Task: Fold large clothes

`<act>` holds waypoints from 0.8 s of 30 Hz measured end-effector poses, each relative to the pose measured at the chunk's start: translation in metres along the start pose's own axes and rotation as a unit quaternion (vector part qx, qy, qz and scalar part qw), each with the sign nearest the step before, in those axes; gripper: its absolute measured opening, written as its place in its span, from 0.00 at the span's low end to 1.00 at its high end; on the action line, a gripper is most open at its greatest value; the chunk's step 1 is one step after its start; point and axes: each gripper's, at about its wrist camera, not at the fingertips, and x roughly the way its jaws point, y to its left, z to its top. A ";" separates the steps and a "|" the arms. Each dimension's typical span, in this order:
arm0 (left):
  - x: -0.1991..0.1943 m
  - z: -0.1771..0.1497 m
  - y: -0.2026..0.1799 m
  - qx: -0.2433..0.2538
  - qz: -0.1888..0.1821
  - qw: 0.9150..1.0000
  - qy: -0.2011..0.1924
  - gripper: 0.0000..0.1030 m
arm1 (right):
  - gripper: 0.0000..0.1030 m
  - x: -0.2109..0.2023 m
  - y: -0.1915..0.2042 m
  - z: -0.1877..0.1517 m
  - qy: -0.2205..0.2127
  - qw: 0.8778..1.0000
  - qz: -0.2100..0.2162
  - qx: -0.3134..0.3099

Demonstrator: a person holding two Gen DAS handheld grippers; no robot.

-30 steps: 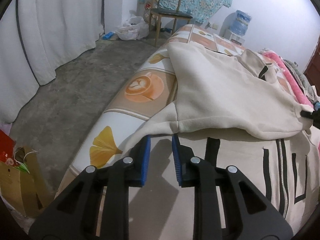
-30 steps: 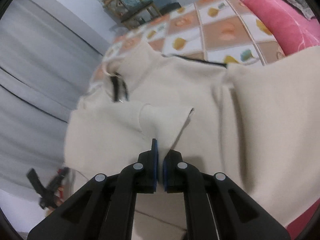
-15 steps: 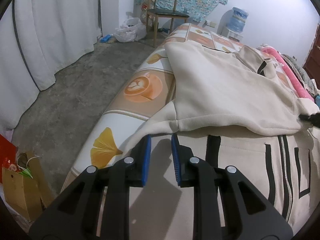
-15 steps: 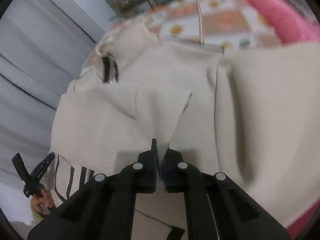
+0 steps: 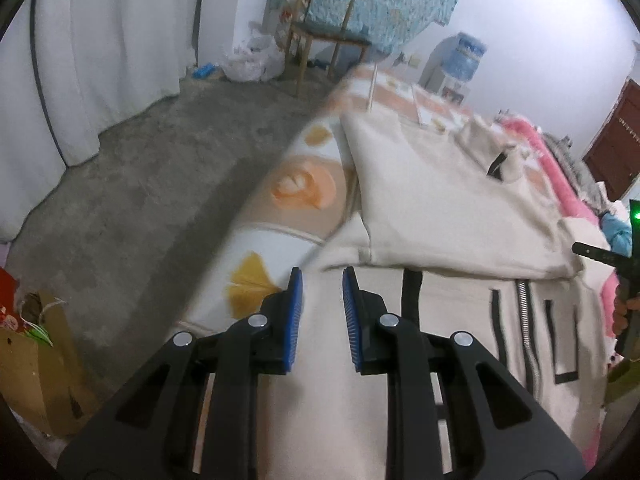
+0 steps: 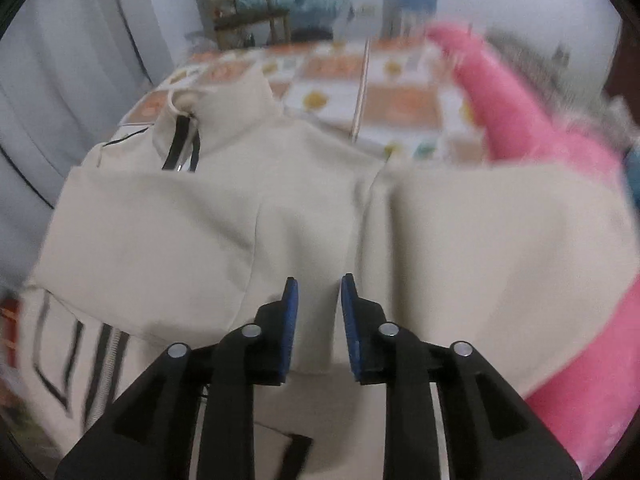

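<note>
A large cream zip-up jacket (image 5: 448,208) with black stripes lies on the bed, both sleeves folded across its chest. It fills the right wrist view (image 6: 208,240), collar at the far left. My left gripper (image 5: 322,280) is open and empty, hovering over the jacket's lower left edge. My right gripper (image 6: 318,288) is open and empty, just above the folded sleeve's cuff (image 6: 312,320). The right gripper's body shows at the right edge of the left wrist view (image 5: 628,264).
The bed sheet (image 5: 304,188) has orange coffee-cup and yellow leaf prints. A pink blanket (image 6: 520,112) lies along the bed's far side. Concrete floor (image 5: 140,184), white curtains (image 5: 100,60), a wooden chair (image 5: 324,44) and a cardboard box (image 5: 36,360) lie to the left.
My right gripper has opened and let go of the sleeve, which now lies across the jacket. My left gripper stayed open and shifted slightly.
</note>
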 end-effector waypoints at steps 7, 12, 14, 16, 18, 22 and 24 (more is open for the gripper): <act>-0.007 0.055 -0.020 0.028 -0.036 0.999 -0.003 0.20 | 0.22 0.000 0.039 0.020 -0.022 0.995 0.075 -0.060; 0.069 0.074 -0.068 0.084 -0.051 0.994 0.057 0.36 | 0.22 0.051 0.026 0.028 0.020 0.996 0.090 -0.022; 0.103 0.078 -0.089 0.123 -0.023 0.989 0.079 0.38 | 0.24 0.062 0.009 0.029 0.036 0.997 0.074 -0.005; 0.127 0.080 -0.101 0.153 0.003 0.984 0.088 0.38 | 0.25 0.060 0.000 0.028 0.037 0.996 0.086 0.014; 0.140 0.080 -0.102 0.156 0.019 0.983 0.090 0.40 | 0.25 0.051 0.006 0.027 0.026 0.997 0.071 0.002; 0.142 0.074 -0.098 0.142 0.018 0.987 0.073 0.46 | 0.25 0.033 0.030 0.025 -0.011 0.998 0.048 -0.047; 0.141 0.073 -0.099 0.144 0.023 0.987 0.068 0.46 | 0.25 0.038 0.041 0.028 -0.013 0.997 0.047 -0.057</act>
